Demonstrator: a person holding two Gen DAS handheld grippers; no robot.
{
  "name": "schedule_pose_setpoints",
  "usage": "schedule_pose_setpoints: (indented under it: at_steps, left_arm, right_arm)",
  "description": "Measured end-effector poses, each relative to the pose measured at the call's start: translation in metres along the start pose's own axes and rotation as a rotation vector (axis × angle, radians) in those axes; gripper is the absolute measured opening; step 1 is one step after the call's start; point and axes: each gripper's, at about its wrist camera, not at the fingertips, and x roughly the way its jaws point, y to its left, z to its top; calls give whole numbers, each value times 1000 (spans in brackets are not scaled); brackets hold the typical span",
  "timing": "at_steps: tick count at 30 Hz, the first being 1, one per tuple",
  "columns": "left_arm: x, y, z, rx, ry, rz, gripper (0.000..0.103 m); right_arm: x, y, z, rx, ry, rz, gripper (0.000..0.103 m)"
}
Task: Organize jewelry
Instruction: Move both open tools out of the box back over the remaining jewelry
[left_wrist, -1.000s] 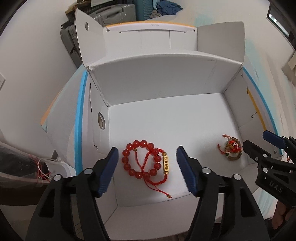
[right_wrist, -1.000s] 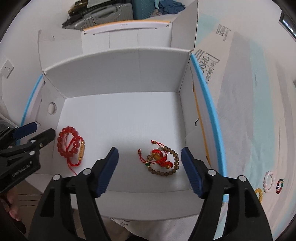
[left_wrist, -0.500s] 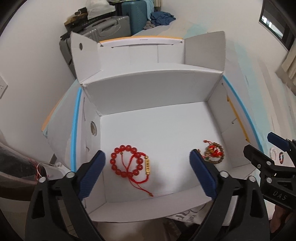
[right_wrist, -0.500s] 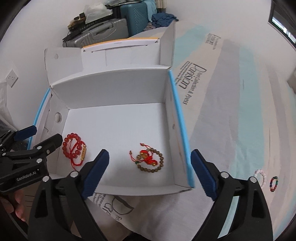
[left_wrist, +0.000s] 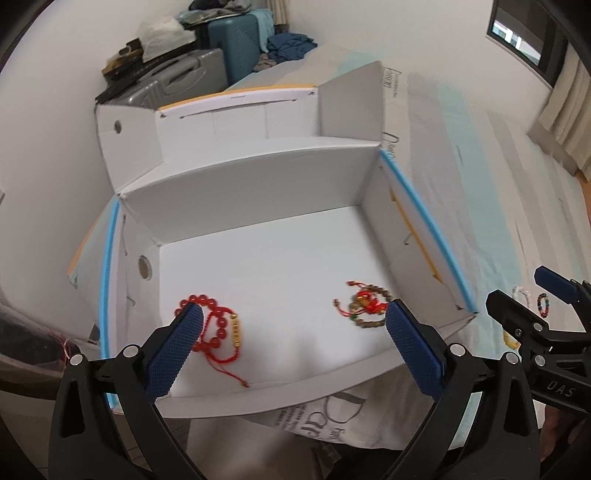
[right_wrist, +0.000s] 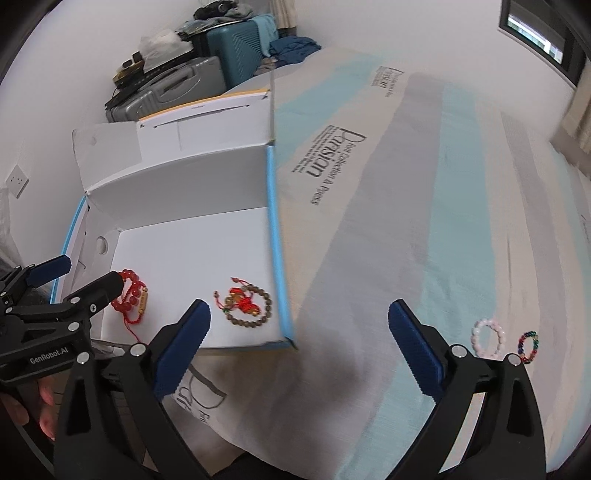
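We see two pieces already lying on the floor of the white box (left_wrist: 258, 184): a red bead bracelet (left_wrist: 212, 325) with a gold charm and a red cord at the near left, and a brown bead bracelet (left_wrist: 369, 306) tangled with red cord at the near right, the two well apart. Outside the box, on the pale striped bed cover (right_wrist: 424, 221) to the right, lie a pink bead bracelet (right_wrist: 487, 338) and, just beside it, a multicoloured bead bracelet (right_wrist: 529, 346). Our left tongs (left_wrist: 291, 349) hang over the near edge of the box, spread wide and holding nothing. Our right tongs (right_wrist: 299, 345) are likewise released and bare, over the cover between the box's blue-edged right wall and the two loose bracelets. Suitcases (right_wrist: 177, 88) stand against the far wall.
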Motion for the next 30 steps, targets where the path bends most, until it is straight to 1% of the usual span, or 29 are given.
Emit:
schedule_pose_setpoints:
  at_steps: [16,30]
  left_arm:
    - [-9,-88,-4,96,-18,-73,97]
    - [-20,-167,-7,181,-23,-131,97]
  right_arm:
    - [-38,-85,-25,103,-30,-47,95]
    - [-69,-163,-54,187,-44,-103,95]
